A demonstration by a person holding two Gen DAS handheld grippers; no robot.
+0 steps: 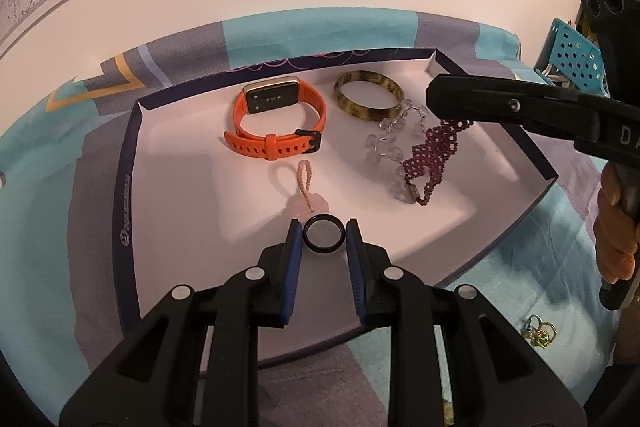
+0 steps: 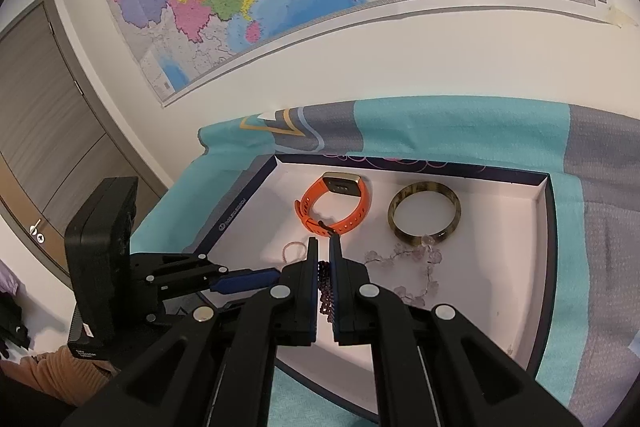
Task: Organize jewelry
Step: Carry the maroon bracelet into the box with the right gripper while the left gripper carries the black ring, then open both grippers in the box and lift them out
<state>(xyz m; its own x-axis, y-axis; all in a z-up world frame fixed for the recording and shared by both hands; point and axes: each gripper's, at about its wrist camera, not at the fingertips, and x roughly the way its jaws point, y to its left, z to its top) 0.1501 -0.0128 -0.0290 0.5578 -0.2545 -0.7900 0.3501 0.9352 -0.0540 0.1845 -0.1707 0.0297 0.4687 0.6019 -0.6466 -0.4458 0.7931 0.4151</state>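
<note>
Tray, shallow white-lined box lid with dark blue rim, centre of both views, on a teal-and-grey patterned cloth.

Already in the tray:
- orange silicone-strap smartwatch, upper middle
- mottled olive-brown bangle, to its right
- clear crystal bead strand, below the bangle
- pink braided cord loop, centre

In hand:
- black ring, pinched between the narrowly set pads of the left gripper, low over the tray's near part, tilted down; judged about to be set down
- dark red beaded bracelet, its upper end clamped in the nearly closed right gripper, the rest trailing onto the tray floor at right

Outstanding: small gold-and-green jewelry cluster, on the cloth outside the tray, lower right of the left wrist view.
</note>
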